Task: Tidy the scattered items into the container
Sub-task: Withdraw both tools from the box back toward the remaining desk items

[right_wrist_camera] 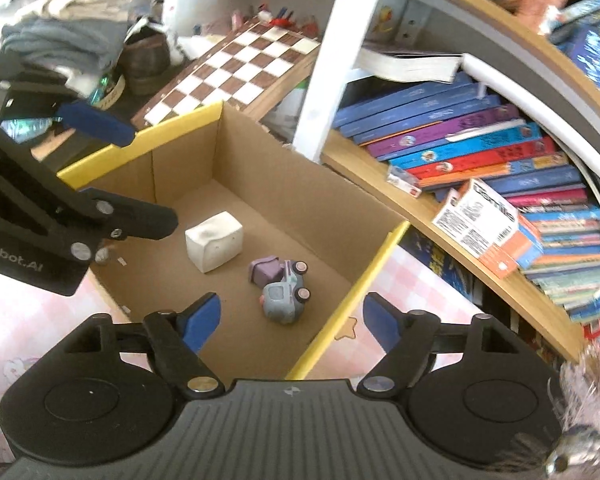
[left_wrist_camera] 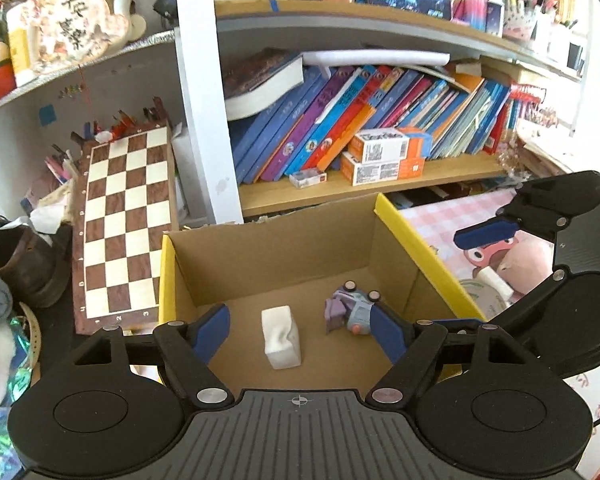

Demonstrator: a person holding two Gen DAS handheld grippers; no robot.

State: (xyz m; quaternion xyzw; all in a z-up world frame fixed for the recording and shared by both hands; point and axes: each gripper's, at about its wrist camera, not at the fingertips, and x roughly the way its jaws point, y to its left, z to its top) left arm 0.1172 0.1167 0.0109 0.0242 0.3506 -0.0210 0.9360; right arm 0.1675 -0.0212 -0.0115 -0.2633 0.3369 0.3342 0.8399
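Note:
An open cardboard box (left_wrist_camera: 276, 252) (right_wrist_camera: 180, 168) with yellow rims stands in front of a bookshelf. On its floor lie a white foam block (left_wrist_camera: 281, 337) (right_wrist_camera: 214, 246) and a grey-purple toy car (left_wrist_camera: 350, 312) (right_wrist_camera: 281, 286) tipped on its side. My left gripper (left_wrist_camera: 300, 334) hangs open above the box with nothing between its blue pads. My right gripper (right_wrist_camera: 290, 322) is open too, empty, over the box's right rim. The right gripper's finger (left_wrist_camera: 486, 234) shows at the right edge of the left wrist view. A finger of the left gripper (right_wrist_camera: 96, 124) crosses the right wrist view.
A chessboard (left_wrist_camera: 122, 224) (right_wrist_camera: 236, 68) leans beside the box on the left. Shelves of books (left_wrist_camera: 360, 116) (right_wrist_camera: 480, 160) stand behind it. A pink checked cloth (left_wrist_camera: 460, 216) with a pink plush toy (left_wrist_camera: 516, 264) lies to the right. Clothes and a brown shoe (left_wrist_camera: 24, 264) pile up at the left.

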